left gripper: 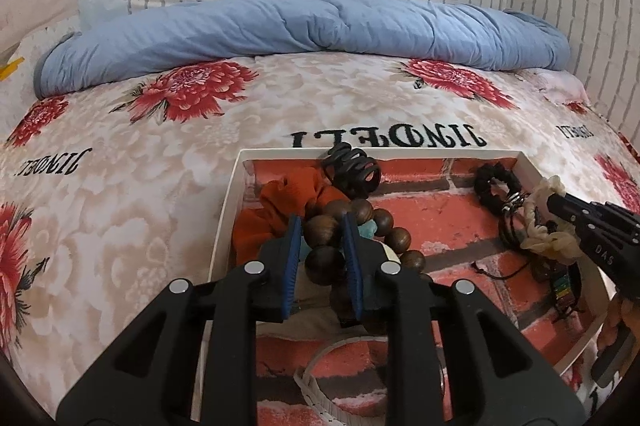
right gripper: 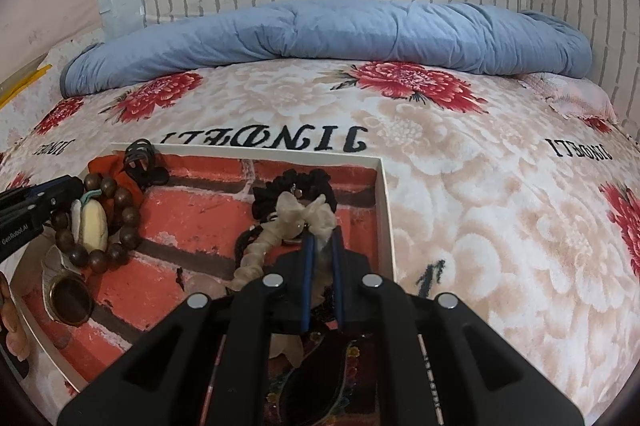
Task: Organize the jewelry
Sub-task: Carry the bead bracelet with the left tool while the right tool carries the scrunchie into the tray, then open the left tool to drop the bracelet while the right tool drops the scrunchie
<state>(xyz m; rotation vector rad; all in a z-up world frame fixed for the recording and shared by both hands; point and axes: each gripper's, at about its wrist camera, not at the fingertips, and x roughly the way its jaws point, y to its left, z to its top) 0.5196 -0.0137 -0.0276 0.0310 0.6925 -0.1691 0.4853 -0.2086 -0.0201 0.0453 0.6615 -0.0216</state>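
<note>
A shallow white tray (left gripper: 240,194) with a red brick-print floor lies on the bed. My left gripper (left gripper: 322,226) is shut on a wooden bead bracelet (left gripper: 324,262) at the tray's left side; the bracelet (right gripper: 120,198) rings a cream pendant (right gripper: 94,224). My right gripper (right gripper: 322,238) is shut on a cream scrunchie (right gripper: 304,214) near the tray's right wall (right gripper: 386,210); it shows at the right in the left wrist view (left gripper: 548,238). Under it lies a black scrunchie (right gripper: 288,188).
An orange scrunchie (left gripper: 276,206) and a black spiral hair tie (left gripper: 354,166) lie at the tray's back left. A round watch (right gripper: 70,296) and a white strap (left gripper: 316,386) lie nearer me. A rolled blue quilt (left gripper: 304,26) runs along the brick-pattern wall.
</note>
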